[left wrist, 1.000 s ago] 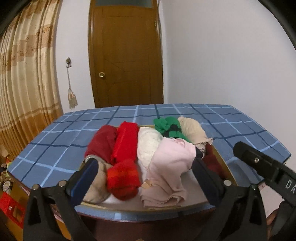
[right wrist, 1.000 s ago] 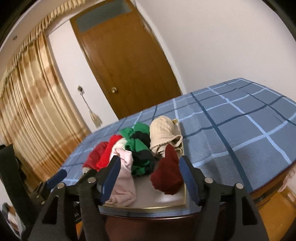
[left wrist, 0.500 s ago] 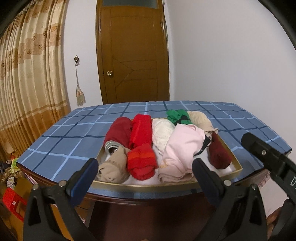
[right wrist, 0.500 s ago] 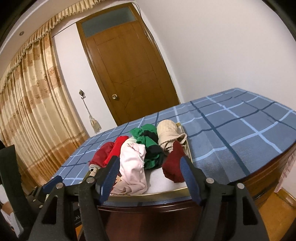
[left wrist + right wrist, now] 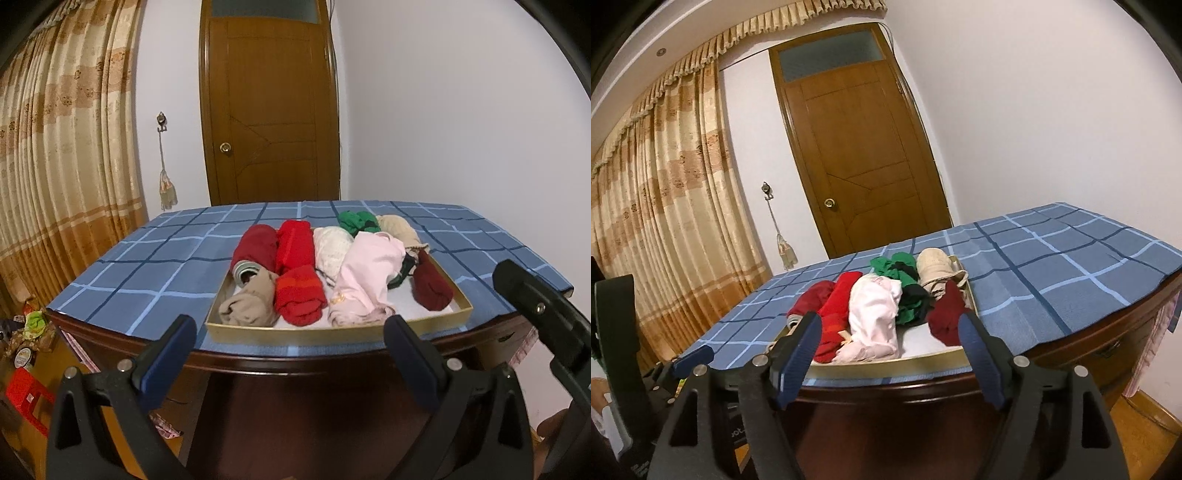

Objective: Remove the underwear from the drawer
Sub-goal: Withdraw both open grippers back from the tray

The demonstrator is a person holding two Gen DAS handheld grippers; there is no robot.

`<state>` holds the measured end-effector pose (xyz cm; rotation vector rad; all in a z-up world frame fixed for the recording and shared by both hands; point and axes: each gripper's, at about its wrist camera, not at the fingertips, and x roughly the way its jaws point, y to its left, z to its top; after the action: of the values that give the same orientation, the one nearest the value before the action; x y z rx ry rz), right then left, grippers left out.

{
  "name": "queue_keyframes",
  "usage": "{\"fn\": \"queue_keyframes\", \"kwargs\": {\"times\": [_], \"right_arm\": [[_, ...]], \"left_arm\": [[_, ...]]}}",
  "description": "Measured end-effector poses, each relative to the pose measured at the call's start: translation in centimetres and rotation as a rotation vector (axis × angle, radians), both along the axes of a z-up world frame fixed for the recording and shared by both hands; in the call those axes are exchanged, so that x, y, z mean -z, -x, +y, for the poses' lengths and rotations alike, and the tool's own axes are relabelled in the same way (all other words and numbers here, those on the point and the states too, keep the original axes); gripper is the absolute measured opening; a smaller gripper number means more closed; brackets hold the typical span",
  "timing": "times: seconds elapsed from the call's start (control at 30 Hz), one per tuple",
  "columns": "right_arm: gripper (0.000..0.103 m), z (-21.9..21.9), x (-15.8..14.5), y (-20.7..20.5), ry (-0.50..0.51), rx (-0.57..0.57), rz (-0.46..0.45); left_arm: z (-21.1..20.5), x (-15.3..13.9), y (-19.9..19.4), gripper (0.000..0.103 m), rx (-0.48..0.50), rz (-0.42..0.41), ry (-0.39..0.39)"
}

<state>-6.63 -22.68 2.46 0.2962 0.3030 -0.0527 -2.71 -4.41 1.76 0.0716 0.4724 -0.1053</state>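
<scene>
My left gripper (image 5: 288, 354) and right gripper (image 5: 890, 354): jaws apart, right just widened, empty, short of drawer (image 5: 332, 334); underwear (image 5: 369, 280) inside.

A shallow tray (image 5: 338, 335) sits on the table (image 5: 155, 266) near its front edge. Rolled underwear (image 5: 369, 280) lies in it (side by side). A door (image 5: 269, 110) stands behind.

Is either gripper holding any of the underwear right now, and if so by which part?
Nothing is held. The left gripper and right gripper both stand open and empty, short of the tray.
</scene>
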Motion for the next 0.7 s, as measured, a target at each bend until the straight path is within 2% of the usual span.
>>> {"fn": "queue_keyframes", "kwargs": {"times": [0.27, 0.47, 0.7], "right_arm": [[0.082, 0.8, -0.2, 1.8, -0.016, -0.02, -0.012], [0.086, 2.1, -0.6, 3.7, 0.025, -0.026, -0.029], [0.087, 3.5, -0.7, 6.6, 0.055, -0.031, -0.069]], "left_arm": [[0.9, 0.3, 1.9, 0.103, -0.005, 0.011, 0.002], [1.8, 0.0, 3.7, 0.103, -0.008, -0.007, 0.009], [2.5, -0.1, 6.0, 0.103, -0.009, -0.022, 0.023]]}}
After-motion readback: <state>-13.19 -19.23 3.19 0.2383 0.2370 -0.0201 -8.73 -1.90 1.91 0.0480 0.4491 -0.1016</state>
